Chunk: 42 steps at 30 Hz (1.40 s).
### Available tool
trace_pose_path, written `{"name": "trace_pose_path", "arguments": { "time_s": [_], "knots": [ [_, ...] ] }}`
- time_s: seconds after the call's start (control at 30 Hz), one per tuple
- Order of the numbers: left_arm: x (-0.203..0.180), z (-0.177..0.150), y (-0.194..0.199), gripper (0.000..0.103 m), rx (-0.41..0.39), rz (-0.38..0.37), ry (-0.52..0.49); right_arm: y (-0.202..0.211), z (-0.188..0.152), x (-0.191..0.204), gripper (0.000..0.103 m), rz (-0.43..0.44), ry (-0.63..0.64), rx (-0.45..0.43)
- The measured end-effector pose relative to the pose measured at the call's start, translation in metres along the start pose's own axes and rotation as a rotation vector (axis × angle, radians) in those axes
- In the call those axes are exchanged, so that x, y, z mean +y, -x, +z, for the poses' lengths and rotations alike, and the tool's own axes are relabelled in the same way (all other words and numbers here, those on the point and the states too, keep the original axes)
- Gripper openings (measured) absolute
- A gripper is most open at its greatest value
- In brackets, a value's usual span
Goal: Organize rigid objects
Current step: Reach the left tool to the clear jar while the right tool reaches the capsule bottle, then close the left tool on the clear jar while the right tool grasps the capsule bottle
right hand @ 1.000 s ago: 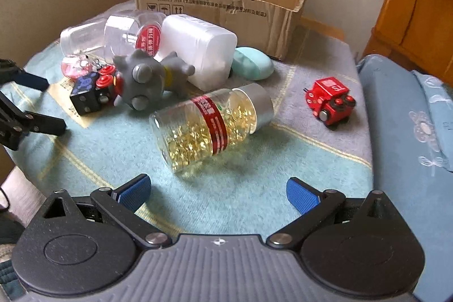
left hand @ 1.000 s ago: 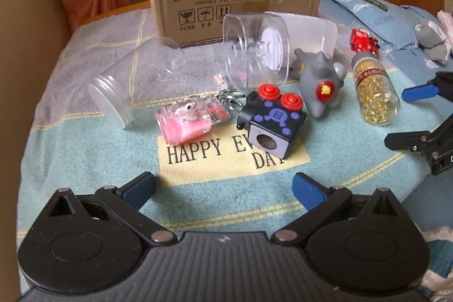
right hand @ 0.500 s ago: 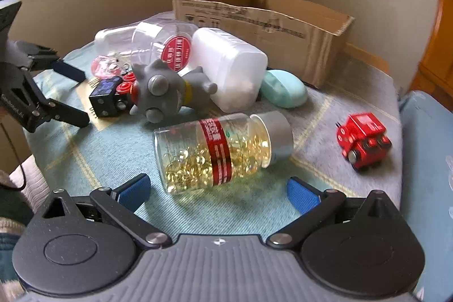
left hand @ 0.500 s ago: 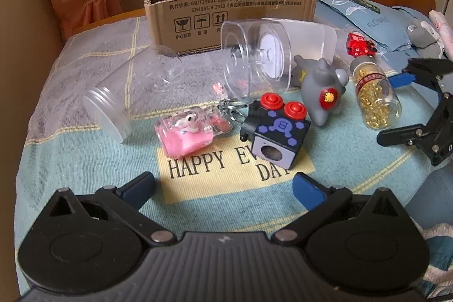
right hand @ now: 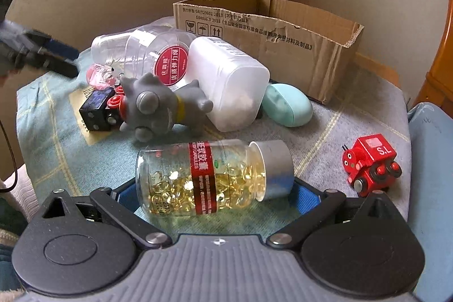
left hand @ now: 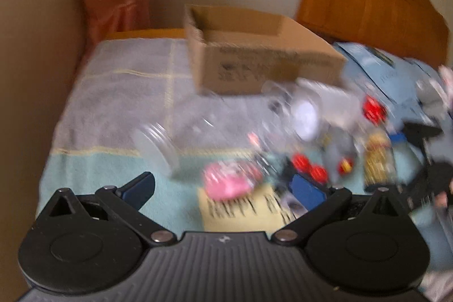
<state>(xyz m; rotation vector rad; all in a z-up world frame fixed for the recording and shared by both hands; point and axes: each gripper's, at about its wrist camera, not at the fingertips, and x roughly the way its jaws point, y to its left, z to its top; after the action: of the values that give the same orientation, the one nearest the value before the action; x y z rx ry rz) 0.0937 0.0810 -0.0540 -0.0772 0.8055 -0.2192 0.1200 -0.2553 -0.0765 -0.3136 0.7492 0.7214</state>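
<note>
The right gripper (right hand: 215, 196) has its jaws spread wide, and the capsule bottle (right hand: 209, 177) lies on its side between them, silver cap toward the right-hand finger. The blue pads sit just beside each end of the bottle; whether either touches it I cannot tell. Off past the right finger, well apart, stands a red toy train (right hand: 371, 164). Straight beyond the bottle lies a grey horned figure (right hand: 158, 109), with a black cube toy (right hand: 97, 111) just left of it and a pink keychain (right hand: 100, 75) a little further back. Behind the figure a white plastic container (right hand: 229, 81) and a clear jar with a red label (right hand: 158, 55) lie tipped over, a mint-green oval case (right hand: 287, 104) beside the container. Furthest back sits the open cardboard box (right hand: 266, 38).

The left gripper (left hand: 223, 188) (its view badly smeared) has its jaws apart with nothing between them, over the blue-green cloth (left hand: 93, 169). Just beyond its right finger are the pink keychain (left hand: 226, 183) and the cube's red buttons; a clear jar (left hand: 181, 140) lies ahead, the box (left hand: 260, 58) beyond that.
</note>
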Motion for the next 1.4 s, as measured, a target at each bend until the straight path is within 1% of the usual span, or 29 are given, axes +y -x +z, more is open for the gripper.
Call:
{"name": "trace_pose_path", "arguments": {
  "time_s": [0.1, 0.17, 0.23, 0.3, 0.37, 0.4, 0.47, 0.53, 0.6, 0.9, 1.0, 1.07, 1.13, 1.3, 1.4],
  "knots": [
    [0.012, 0.016, -0.005, 0.102, 0.013, 0.037, 0.11, 0.0, 0.0, 0.001, 0.103, -0.011, -0.009, 0.0],
    [0.022, 0.026, -0.01, 0.102, 0.031, 0.037, 0.197, 0.001, -0.001, 0.002, 0.103, -0.017, -0.015, 0.0],
    [0.028, 0.036, -0.017, 0.102, 0.067, 0.026, 0.277, 0.0, 0.0, 0.003, 0.103, -0.022, -0.019, 0.004],
    [0.029, 0.043, -0.026, 0.102, 0.118, 0.017, 0.302, 0.0, 0.001, 0.003, 0.103, -0.027, -0.022, 0.01],
    [0.026, 0.046, -0.033, 0.102, 0.164, 0.056, 0.321, 0.001, 0.001, 0.004, 0.103, -0.031, -0.025, 0.012],
    [0.026, 0.047, -0.036, 0.102, 0.177, 0.062, 0.343, 0.001, 0.001, 0.004, 0.103, -0.032, -0.025, 0.01],
    [0.027, 0.047, -0.042, 0.102, 0.198, 0.027, 0.39, 0.001, 0.0, 0.004, 0.103, -0.033, -0.026, 0.005],
    [0.025, 0.05, -0.049, 0.102, 0.212, 0.021, 0.418, 0.001, -0.001, 0.004, 0.103, -0.033, -0.026, -0.001],
    [0.024, 0.056, -0.056, 0.102, 0.208, 0.049, 0.418, 0.001, -0.001, 0.004, 0.103, -0.033, -0.025, -0.002],
    [0.021, 0.082, -0.079, 0.102, 0.193, 0.167, 0.357, 0.002, 0.0, 0.005, 0.103, -0.019, -0.002, 0.003],
    [0.018, 0.084, -0.084, 0.102, 0.173, 0.213, 0.358, 0.001, 0.003, 0.004, 0.103, -0.003, 0.021, 0.011],
    [0.017, 0.084, -0.087, 0.102, 0.162, 0.241, 0.378, -0.001, 0.004, 0.003, 0.103, 0.006, 0.038, 0.017],
    [0.013, 0.084, -0.088, 0.102, 0.139, 0.253, 0.393, -0.001, 0.006, 0.004, 0.103, 0.012, 0.053, 0.021],
    [0.01, 0.084, -0.096, 0.102, 0.122, 0.305, 0.392, -0.003, 0.011, 0.008, 0.103, 0.007, 0.079, 0.03],
    [0.008, 0.084, -0.1, 0.102, 0.119, 0.332, 0.367, -0.004, 0.014, 0.01, 0.103, 0.005, 0.093, 0.041]
  ]
}}
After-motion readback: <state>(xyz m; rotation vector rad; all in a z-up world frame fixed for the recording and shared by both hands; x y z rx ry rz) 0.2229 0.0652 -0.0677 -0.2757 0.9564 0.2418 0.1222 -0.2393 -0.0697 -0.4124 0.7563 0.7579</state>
